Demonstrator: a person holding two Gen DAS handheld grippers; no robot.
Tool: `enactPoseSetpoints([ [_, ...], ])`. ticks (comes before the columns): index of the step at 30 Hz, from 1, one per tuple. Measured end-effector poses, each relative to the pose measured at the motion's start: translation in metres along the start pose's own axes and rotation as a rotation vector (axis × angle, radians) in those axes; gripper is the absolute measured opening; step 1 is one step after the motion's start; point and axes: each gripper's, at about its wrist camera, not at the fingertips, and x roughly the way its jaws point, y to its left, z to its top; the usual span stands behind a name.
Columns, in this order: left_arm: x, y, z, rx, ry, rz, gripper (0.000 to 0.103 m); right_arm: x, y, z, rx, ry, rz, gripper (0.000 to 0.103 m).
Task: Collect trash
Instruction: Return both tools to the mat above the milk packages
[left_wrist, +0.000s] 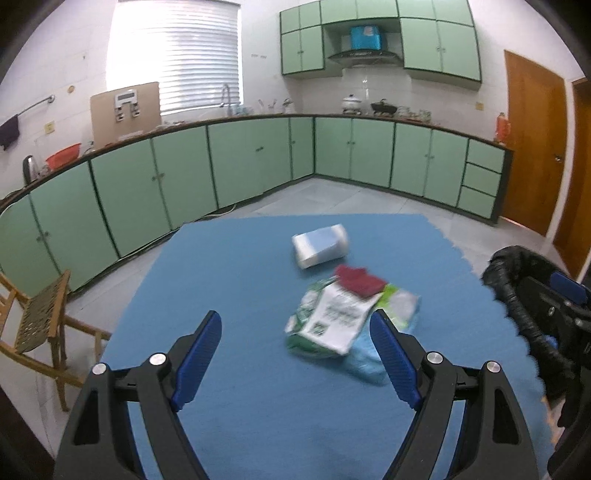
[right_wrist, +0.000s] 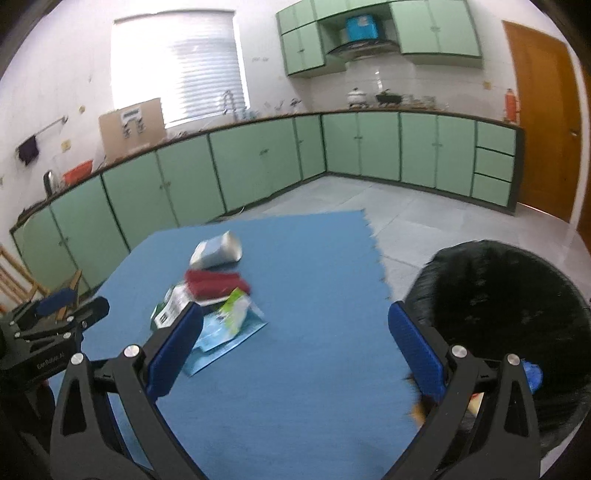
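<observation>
The trash lies in a loose heap near the middle of the blue mat (left_wrist: 229, 280), with one piece apart from it. On top of the heap is a white and green packet (left_wrist: 328, 321), and a red wrapper (left_wrist: 358, 278) overlaps its far edge; under them a light blue packet (left_wrist: 364, 360) and a lime-and-white pouch (left_wrist: 400, 302) stick out. A little beyond, clear of the heap, a white pack (left_wrist: 320, 245) lies on its side. Motion blur hides the print and finer folds.

All of it looks like empty film or paper packaging, so it is likely very light, limp and somewhat slick; a flat sheet would be hard to pinch off the mat and may slide away. The better hold is probably a raised or crumpled edge, such as the lifted near corner of the white and green packet, or the thickness of the red wrapper. The white pack looks fuller and should take a grip across its body.

The left gripper (left_wrist: 295, 363) is spread wide and holds nothing, hovering just short of the heap. The right gripper (right_wrist: 295, 350) is likewise released and empty, between the heap and the black-lined bin (right_wrist: 498, 306) standing off the mat's right edge
</observation>
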Motion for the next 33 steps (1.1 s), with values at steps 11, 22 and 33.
enactPoseSetpoints([
  [11, 0.027, 0.037, -0.017, -0.02, 0.048, 0.051, 0.081, 0.058, 0.061, -0.02, -0.094, 0.149, 0.054, 0.097],
  [22, 0.047, 0.055, -0.022, -0.043, 0.073, 0.066, 0.081, 0.091, 0.085, -0.028, -0.12, 0.244, 0.045, 0.097],
  [33, 0.062, 0.057, -0.022, -0.055, 0.111, 0.059, 0.081, 0.097, 0.056, -0.031, -0.081, 0.306, -0.057, 0.097],
])
